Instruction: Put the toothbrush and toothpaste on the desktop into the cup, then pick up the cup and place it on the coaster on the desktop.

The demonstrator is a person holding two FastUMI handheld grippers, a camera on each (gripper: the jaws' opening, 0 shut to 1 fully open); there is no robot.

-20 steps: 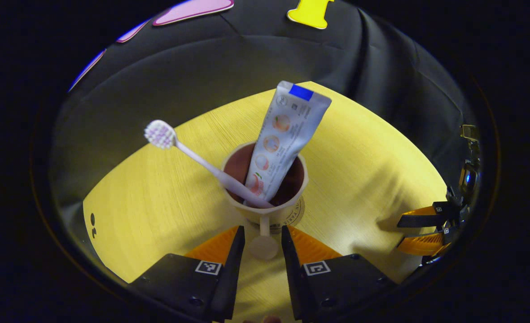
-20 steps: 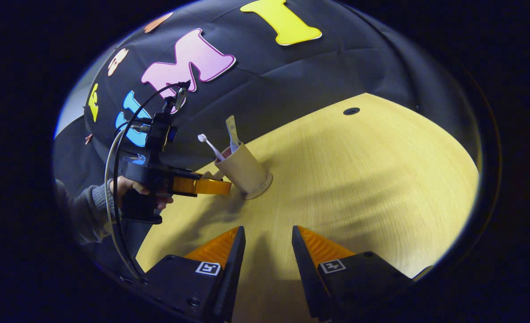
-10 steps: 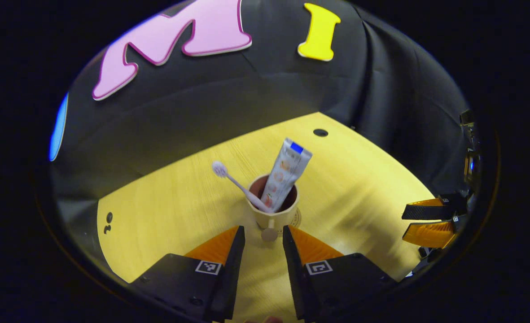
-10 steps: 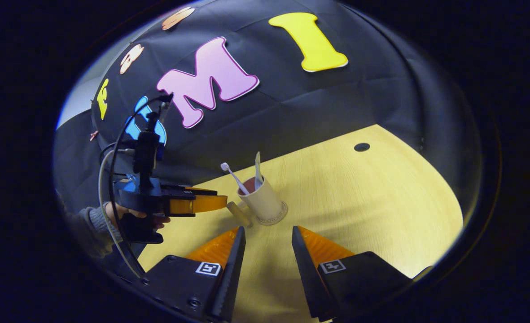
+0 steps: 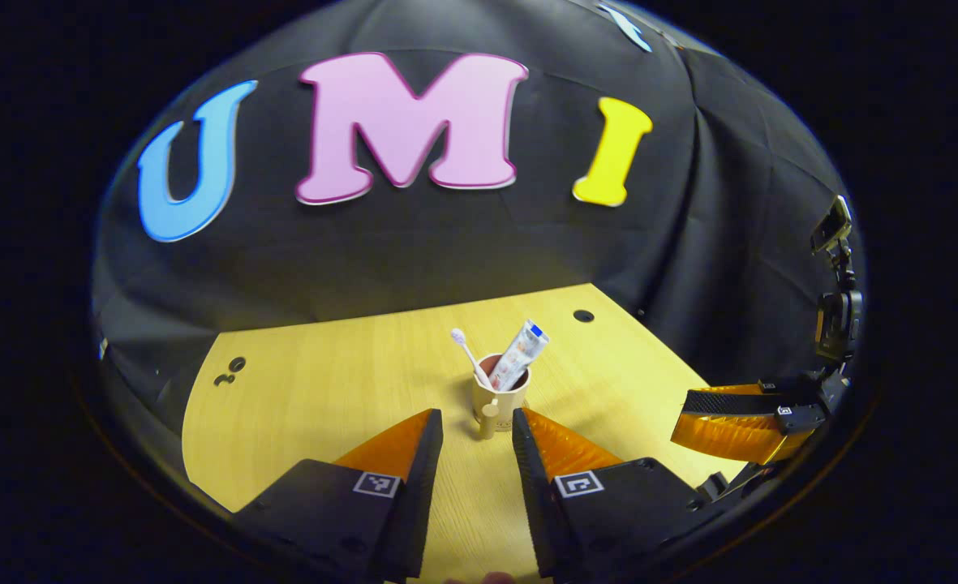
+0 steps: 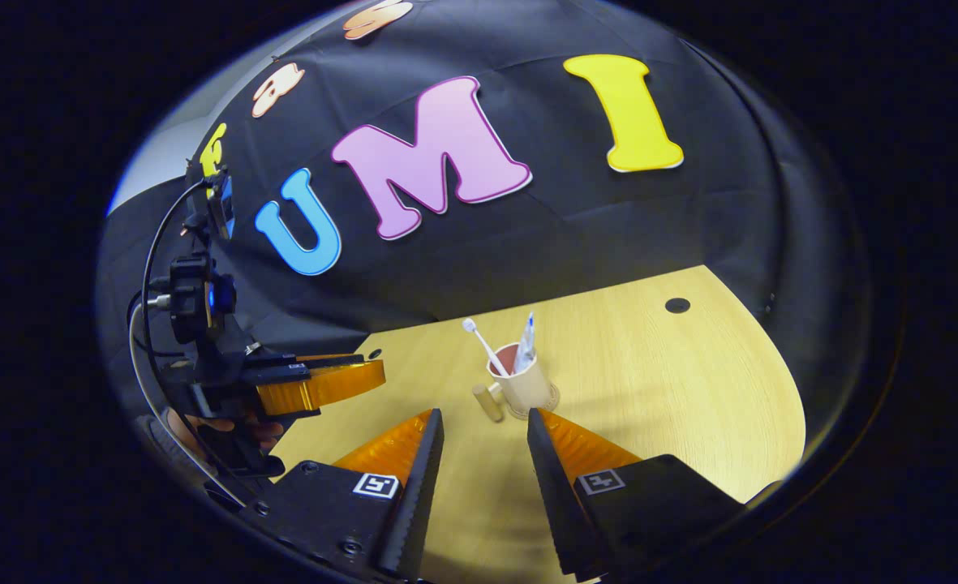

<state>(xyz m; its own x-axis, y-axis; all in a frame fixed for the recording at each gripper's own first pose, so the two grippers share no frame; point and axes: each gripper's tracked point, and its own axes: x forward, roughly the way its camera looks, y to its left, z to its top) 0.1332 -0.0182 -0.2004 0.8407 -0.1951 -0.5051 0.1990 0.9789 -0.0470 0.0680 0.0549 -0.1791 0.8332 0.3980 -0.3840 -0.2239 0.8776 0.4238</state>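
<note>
Cup (image 5: 500,395), cream outside and dark reddish within, upright on a round coaster (image 6: 548,403) near the middle of the pale wooden desktop (image 5: 324,389), stubby handle (image 5: 488,420) sticking out at 6 o'clock toward the left gripper (image 5: 476,438). Toothbrush (image 5: 469,354) standing in the cup, bristle head up and leaning toward 11 o'clock; toothpaste tube (image 5: 521,354) beside it in the same cup, flat crimped end up, leaning toward 1 o'clock. Left gripper back from the cup and clear of it, fingers parted with bare desktop between them, gripping nothing. In the left gripper view, right gripper (image 5: 738,414) off at 4 o'clock near the desk's edge, seen side-on, its spread hard to read from there. In the right gripper view, right gripper (image 6: 479,442) with fingers likewise spread, empty, cup (image 6: 523,383) just beyond the tips at 12 o'clock, handle (image 6: 488,402) at 8 o'clock of the cup. Left gripper (image 6: 341,380) out at 9 o'clock in that view, held by a hand (image 6: 227,426) below it, well apart from the cup. Small dark cable hole (image 6: 676,305) in the desktop at 2 o'clock.
</note>
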